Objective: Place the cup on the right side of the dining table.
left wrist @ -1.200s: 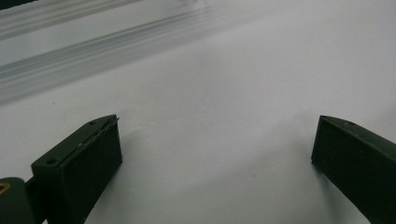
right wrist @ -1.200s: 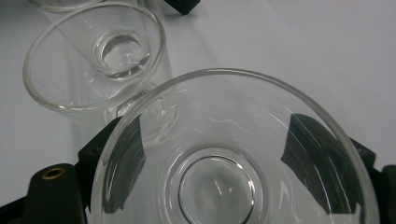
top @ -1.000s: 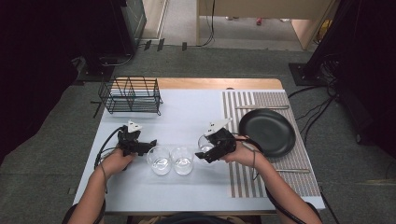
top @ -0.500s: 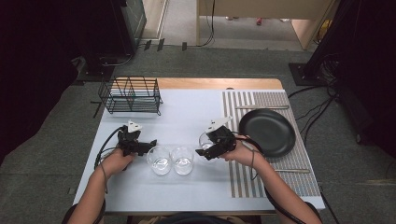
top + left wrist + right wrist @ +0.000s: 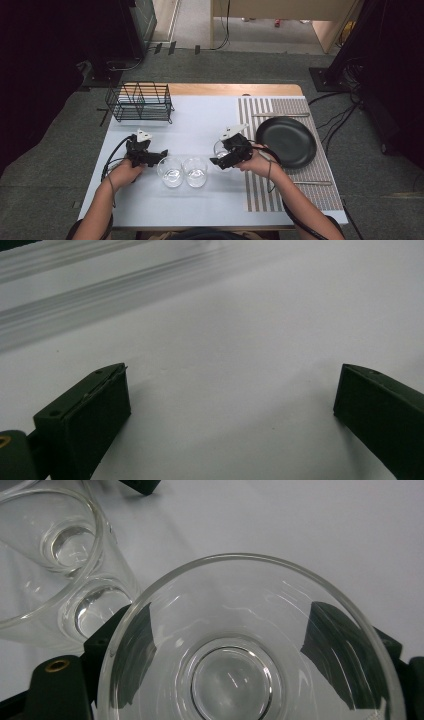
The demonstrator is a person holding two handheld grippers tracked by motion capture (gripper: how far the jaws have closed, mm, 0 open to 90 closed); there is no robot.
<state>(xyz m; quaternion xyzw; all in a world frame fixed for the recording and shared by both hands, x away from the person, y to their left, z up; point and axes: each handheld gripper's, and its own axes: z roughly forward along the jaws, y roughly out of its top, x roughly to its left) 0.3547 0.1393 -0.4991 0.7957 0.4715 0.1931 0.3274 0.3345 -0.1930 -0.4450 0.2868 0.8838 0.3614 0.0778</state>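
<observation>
Two clear glasses stand side by side on the white table (image 5: 200, 120), one at the left (image 5: 171, 171) and one at the right (image 5: 195, 171). A third clear glass (image 5: 219, 148) sits between the jaws of my right gripper (image 5: 220, 159), just right of the pair. In the right gripper view this glass (image 5: 235, 680) fills the foreground, with the right gripper (image 5: 250, 640) shut on its sides and a neighbouring glass (image 5: 50, 580) at the upper left. My left gripper (image 5: 156, 156) rests left of the pair. Its jaws stand wide apart over bare table in the left gripper view, where the left gripper (image 5: 230, 405) is open.
A black wire rack (image 5: 140, 102) stands at the back left. On the right, a striped placemat (image 5: 300, 190) carries a black plate (image 5: 286, 141). Thin cutlery lies behind the plate (image 5: 280, 115) and in front of it (image 5: 310, 183). Both forearms come in from the near edge.
</observation>
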